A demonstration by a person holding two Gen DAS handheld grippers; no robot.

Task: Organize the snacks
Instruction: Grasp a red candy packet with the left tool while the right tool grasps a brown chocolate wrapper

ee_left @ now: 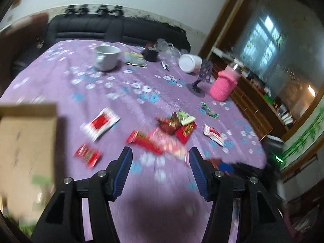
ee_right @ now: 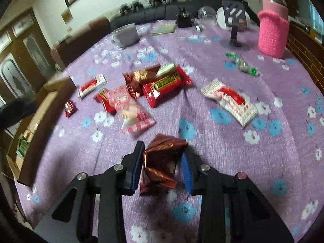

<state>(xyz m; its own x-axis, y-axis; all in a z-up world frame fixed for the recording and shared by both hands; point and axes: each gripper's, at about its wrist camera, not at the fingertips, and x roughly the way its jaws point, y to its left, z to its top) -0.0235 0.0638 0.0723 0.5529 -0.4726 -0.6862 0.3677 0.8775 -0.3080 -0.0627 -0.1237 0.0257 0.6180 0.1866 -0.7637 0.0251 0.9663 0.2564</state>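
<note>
Your right gripper (ee_right: 162,160) has a brown foil snack packet (ee_right: 162,162) pinched between its blue pads (ee_right: 136,167), just above the purple floral tablecloth (ee_right: 222,141). The packet looks crumpled and sits skewed between the pads, so my guess is the grip is marginal: foil is slick, and a quick swing could let it slide out.

Ahead of it lie the loose snacks: a pink-and-white striped packet (ee_right: 133,113), a big red packet (ee_right: 166,86) overlapping another brown one (ee_right: 135,79), a white-and-red sachet (ee_right: 230,101) off to the right, a second white-and-red sachet (ee_right: 91,85) and a small red packet (ee_right: 69,108) to the left, green wrapped candies (ee_right: 242,63) further back.

The cardboard box (ee_right: 40,105) sits at the table's left edge and looks like the drop point. A few items seem to be inside it, too blurred to name.

Your left gripper (ee_left: 160,160) is spread wide and empty, hovering over the cloth near a long red packet (ee_left: 145,141), with the box (ee_left: 26,141) on its left. That view is motion-blurred, so contact is hard to judge.

Risks: your grippers could cross paths near the box, and you might clip the box wall and miss the opening. Further back, the grey mug (ee_right: 126,34), pink-sleeved flask (ee_right: 273,34) and phone stand (ee_right: 235,26) are well apart from the work.
</note>
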